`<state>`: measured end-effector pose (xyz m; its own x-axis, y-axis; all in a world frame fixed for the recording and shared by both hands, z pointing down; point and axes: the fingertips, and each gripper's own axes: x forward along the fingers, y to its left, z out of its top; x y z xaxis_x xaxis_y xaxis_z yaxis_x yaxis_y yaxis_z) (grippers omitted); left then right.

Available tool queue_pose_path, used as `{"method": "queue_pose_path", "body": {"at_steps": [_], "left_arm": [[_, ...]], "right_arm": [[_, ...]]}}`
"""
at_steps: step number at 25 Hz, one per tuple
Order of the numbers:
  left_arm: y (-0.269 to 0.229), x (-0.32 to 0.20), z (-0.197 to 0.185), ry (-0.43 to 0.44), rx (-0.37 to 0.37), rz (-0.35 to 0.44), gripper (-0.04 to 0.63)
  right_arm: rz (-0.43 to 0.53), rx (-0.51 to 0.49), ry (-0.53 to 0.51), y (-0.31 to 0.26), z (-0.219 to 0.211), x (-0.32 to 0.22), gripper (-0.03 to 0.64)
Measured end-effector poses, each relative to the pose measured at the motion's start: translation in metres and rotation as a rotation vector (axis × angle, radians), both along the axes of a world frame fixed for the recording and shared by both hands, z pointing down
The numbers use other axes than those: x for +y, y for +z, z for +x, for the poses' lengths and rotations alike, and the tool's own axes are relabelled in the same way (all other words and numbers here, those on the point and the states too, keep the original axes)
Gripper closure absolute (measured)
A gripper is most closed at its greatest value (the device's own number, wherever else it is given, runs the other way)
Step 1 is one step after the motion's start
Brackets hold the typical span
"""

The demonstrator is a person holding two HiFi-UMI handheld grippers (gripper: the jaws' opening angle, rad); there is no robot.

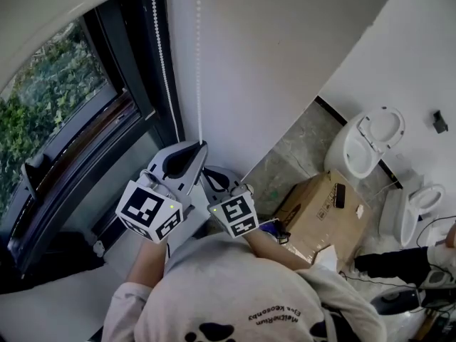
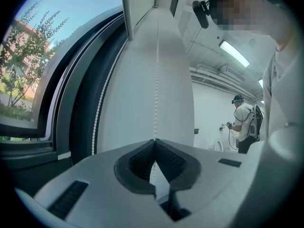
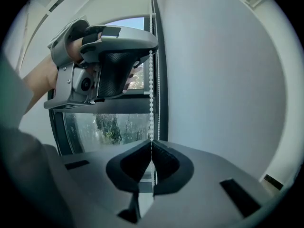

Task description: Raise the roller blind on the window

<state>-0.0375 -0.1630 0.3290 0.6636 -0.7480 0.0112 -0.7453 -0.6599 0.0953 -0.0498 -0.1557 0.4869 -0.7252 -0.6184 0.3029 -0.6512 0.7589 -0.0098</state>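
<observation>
My left gripper [image 2: 155, 143] and right gripper [image 3: 151, 144] are both pinched on the bead chain [image 2: 156, 75], light, limp and likely slippery, best clamped squarely across its beads

The bead cord [image 2: 156, 80] looks like glossy white plastic; the left gripper [image 2: 154, 144] is smooth matt grey plastic, its pads [image 2: 140, 163] ribbed black rubber

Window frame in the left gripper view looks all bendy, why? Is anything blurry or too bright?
Left gripper view: the wide lens bends the window frame and blackens the corners; the sky is bright. Right gripper view: same bulge, trees outside look blurry. Head view: even light, bead chain clear.
</observation>
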Motion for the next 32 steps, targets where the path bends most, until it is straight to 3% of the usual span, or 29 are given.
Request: {"method": "queue_pose_path", "body": {"at_steps": [21, 28, 32], "left_arm": [[0.097, 0.000, 0.004, -0.016, 0.025, -0.146, 0.588], [0.106, 0.001, 0.006, -0.014, 0.027, -0.159, 0.588], [0.106, 0.002, 0.006, -0.016, 0.030, -0.157, 0.588]], "right_arm": [[-0.147, 0.141, 0.004, 0.094, 0.016, 0.004, 0.606], [-0.155, 0.146, -0.009, 0.101, 0.018, 0.008, 0.604], [-0.139, 0.081, -0.031, 0.081, 0.014, 0.013, 0.576]]}}
